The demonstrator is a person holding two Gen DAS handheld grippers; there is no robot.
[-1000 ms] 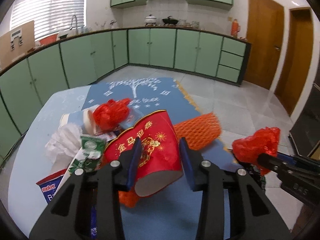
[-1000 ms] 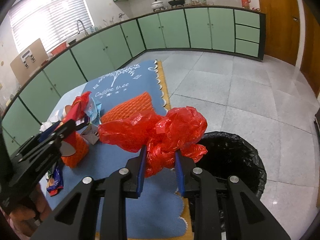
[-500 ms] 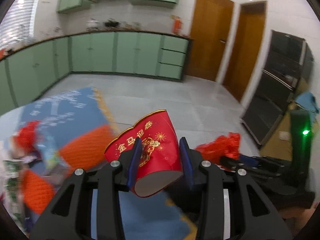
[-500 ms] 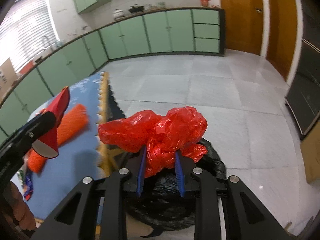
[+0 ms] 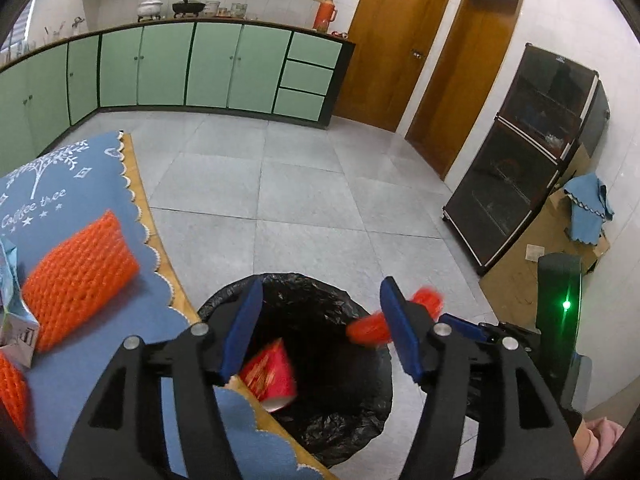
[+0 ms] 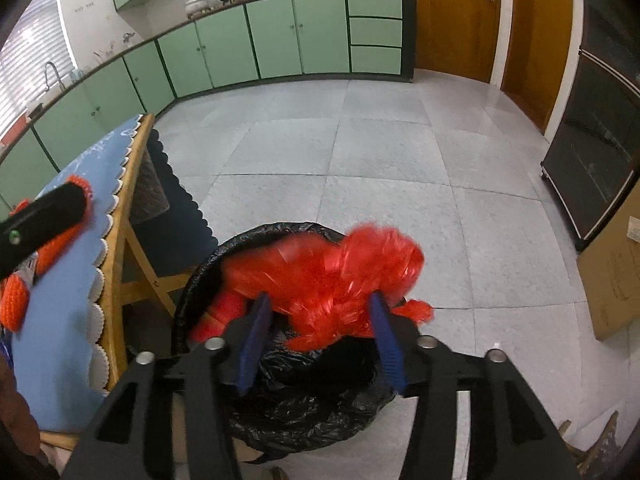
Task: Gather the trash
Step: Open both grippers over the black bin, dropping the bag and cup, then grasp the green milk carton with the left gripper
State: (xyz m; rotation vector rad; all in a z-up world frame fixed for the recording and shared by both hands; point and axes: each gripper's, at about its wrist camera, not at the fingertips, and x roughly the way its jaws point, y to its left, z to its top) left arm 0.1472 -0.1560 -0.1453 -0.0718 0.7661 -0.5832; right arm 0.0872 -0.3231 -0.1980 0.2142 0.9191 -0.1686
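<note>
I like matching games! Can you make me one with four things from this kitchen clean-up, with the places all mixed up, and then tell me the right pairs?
Things:
1. red paper cup
2. orange foam net
3. red plastic bag
4. orange thermos

Places:
A. on the counter by the door
B. between the opening jaws of the right gripper, over the bin
C. dropping into the black bin
D. lying on the blue tablecloth

Pairs: 1-C, 2-D, 3-B, 4-A
</note>
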